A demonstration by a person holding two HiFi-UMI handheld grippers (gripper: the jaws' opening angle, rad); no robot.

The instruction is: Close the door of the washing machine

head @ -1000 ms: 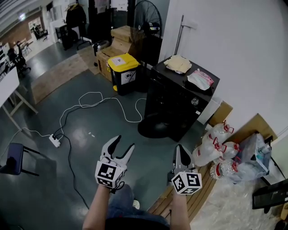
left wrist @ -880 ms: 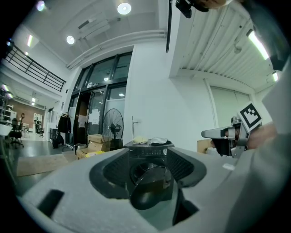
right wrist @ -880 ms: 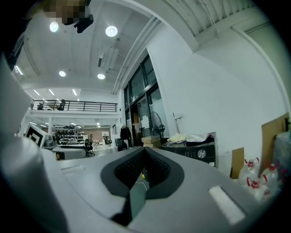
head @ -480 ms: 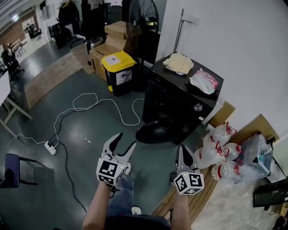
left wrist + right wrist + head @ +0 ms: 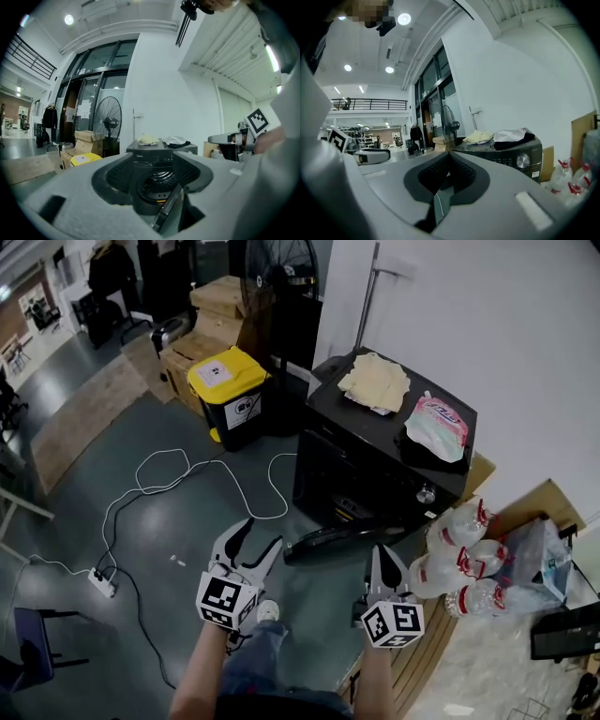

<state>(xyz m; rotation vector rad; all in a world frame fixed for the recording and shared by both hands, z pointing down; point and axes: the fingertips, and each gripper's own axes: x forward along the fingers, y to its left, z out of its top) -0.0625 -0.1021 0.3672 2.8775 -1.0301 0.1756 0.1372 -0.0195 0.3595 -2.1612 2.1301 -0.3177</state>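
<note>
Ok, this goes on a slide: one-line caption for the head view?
Left gripper open and right gripper shut, before a black washing machine with its door open.

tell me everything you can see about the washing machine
The washing machine is a black, glossy front-loader standing upright on the floor against the white wall. Its round door hangs open, swung out toward the person, showing the drum. A silver knob sits at the front's top corner. A yellowish cloth and a pink bag lie on top.
</note>
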